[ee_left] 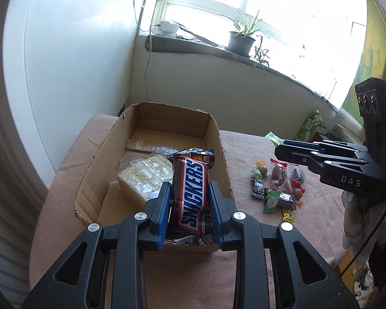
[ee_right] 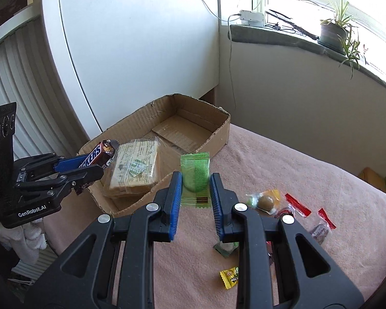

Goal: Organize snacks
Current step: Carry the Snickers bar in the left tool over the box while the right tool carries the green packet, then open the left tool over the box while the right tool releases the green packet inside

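Pink-clothed table, cardboard box landmark | left tongs clenched on Snickers bar over box: stiff, slick, gripped mid-length | right tongs clenched on green wafer packet beside box: light, crushable.

The box is raw corrugated cardboard, matt, with ragged torn edges. The Snickers wrapper is glossy foil-like film; the biscuit pack wears clear crinkly plastic. The cloth is soft, napped pink fabric. The grippers are matt black plastic with ribbed blue pads and shiny metal pins.
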`<state>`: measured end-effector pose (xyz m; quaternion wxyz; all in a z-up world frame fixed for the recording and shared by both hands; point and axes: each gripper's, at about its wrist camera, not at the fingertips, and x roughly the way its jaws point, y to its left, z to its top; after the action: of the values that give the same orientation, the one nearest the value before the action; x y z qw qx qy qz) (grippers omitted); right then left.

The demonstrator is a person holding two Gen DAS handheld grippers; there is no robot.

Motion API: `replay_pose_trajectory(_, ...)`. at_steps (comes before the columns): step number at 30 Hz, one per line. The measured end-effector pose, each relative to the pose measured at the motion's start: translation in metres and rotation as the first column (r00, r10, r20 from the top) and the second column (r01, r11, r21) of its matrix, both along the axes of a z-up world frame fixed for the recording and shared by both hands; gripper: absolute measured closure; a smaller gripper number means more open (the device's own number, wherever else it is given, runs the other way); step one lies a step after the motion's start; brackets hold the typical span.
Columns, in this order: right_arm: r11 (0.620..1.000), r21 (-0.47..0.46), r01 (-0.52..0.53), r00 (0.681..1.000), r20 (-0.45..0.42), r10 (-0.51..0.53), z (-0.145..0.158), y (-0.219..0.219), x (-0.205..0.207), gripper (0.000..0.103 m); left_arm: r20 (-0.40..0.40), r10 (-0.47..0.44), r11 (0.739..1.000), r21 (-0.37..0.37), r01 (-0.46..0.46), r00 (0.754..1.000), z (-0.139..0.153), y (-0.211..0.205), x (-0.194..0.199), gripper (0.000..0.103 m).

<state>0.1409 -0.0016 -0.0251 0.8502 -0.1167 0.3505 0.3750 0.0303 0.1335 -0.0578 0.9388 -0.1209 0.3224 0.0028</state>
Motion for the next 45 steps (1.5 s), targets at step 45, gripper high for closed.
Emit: replay_pose_trajectory(45, 0.993, -0.052, -0.102, 0.994, -0.056, 0.099, -0.028, 0.080, 0.034, 0.057, -0.018, 0.096, 0.995, -0.004, -0.096, 0.995, -0.006, 0.044, 0.009, 0.064)
